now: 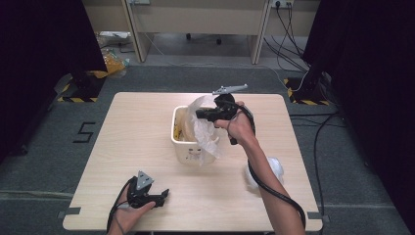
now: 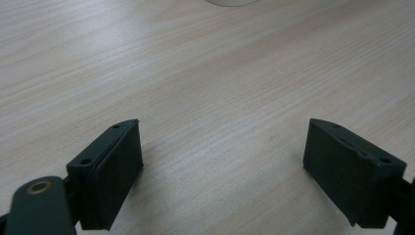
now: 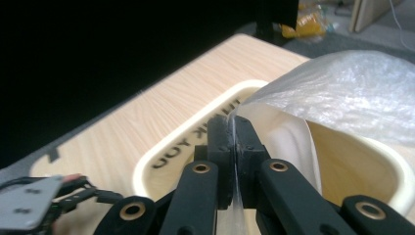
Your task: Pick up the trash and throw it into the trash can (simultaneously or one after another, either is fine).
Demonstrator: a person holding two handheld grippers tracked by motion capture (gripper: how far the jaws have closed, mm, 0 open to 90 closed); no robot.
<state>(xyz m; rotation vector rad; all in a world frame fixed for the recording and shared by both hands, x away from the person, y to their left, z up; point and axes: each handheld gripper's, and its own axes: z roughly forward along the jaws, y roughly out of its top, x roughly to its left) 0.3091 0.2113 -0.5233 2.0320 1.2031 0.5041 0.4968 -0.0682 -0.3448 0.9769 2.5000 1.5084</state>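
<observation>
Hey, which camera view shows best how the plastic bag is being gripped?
The right gripper view: the right gripper has its fingers shut on the plastic bag, seen close up. The high view shows the bag over the bin from afar. The left gripper view shows bare table.

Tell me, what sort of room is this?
Probably a lab or office set up for recording: a light wooden table ringed by black curtains, hazard-taped stand feet, trailing floor cables, and desks behind.
</observation>
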